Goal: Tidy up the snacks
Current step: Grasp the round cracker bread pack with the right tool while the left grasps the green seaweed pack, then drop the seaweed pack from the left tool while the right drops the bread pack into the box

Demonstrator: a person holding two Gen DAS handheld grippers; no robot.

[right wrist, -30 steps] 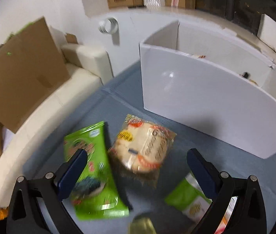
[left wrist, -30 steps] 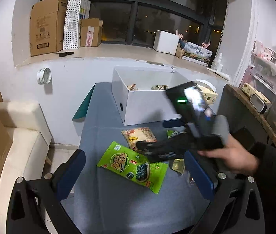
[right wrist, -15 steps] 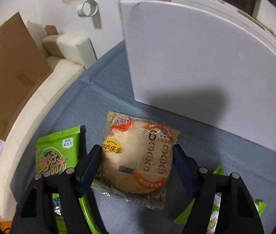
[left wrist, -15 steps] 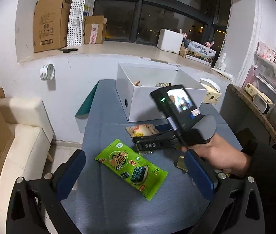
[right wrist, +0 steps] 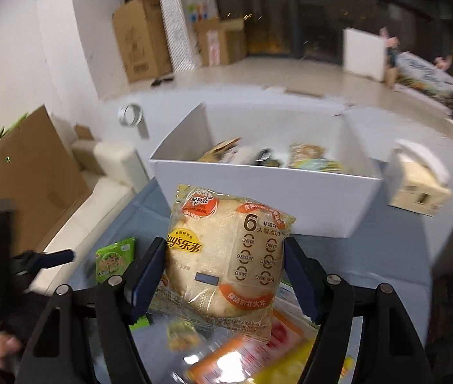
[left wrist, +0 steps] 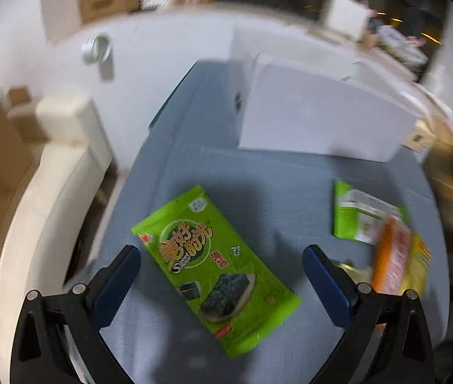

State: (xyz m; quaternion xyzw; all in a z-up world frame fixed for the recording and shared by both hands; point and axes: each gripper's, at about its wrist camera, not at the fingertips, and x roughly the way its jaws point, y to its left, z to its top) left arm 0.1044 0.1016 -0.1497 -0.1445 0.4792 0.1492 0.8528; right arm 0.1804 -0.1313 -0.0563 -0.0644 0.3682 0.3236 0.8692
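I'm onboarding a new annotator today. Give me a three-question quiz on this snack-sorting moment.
1. True or false: the right hand-held gripper is shut on the rice cracker pack.
2. Which packet lies between the open left hand-held gripper's fingers: A) green seaweed packet B) orange packet?
3. Fill in: the white box already holds some ____.

Key: 1 true; 2 A; 3 snacks.

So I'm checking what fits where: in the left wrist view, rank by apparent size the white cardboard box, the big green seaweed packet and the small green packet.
1. white cardboard box, though farthest away
2. big green seaweed packet, nearest
3. small green packet
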